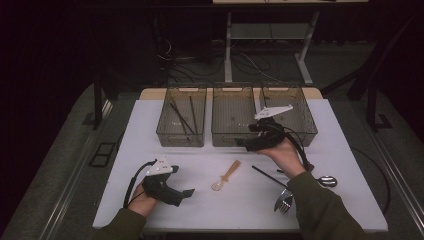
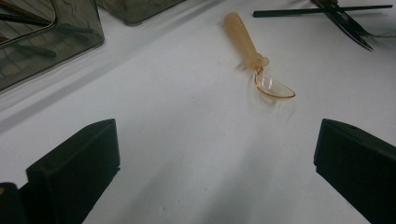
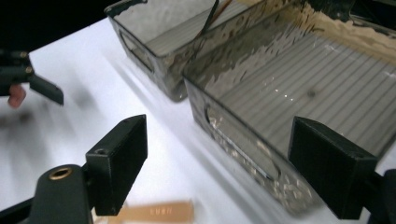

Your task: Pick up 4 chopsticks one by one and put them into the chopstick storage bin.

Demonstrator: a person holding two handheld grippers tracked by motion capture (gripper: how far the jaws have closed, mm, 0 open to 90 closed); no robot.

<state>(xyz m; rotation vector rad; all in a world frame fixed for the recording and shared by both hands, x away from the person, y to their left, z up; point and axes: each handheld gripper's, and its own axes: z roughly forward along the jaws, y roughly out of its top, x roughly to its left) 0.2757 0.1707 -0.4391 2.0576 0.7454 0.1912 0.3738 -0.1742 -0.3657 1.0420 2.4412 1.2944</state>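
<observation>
Looks like a lab or test room, not a kitchen. The white table point(image 1: 150, 210) sits bottom center of the high view with dark floor all around. Near the top there's a metal desk frame point(image 1: 265, 45) with a mess of loose cables point(image 1: 180, 62) under it. Three identical clear bins point(image 1: 232, 120) sit lined up mid-frame, very staged. The room beyond is dim.

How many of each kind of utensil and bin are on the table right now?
Bins: 3, left, middle, right
Chopsticks: 3, two in the left bin, one on the table
Spoons: 2, amber plastic spoon, metal spoon
Forks: 1, metal fork
Total: 9
</observation>
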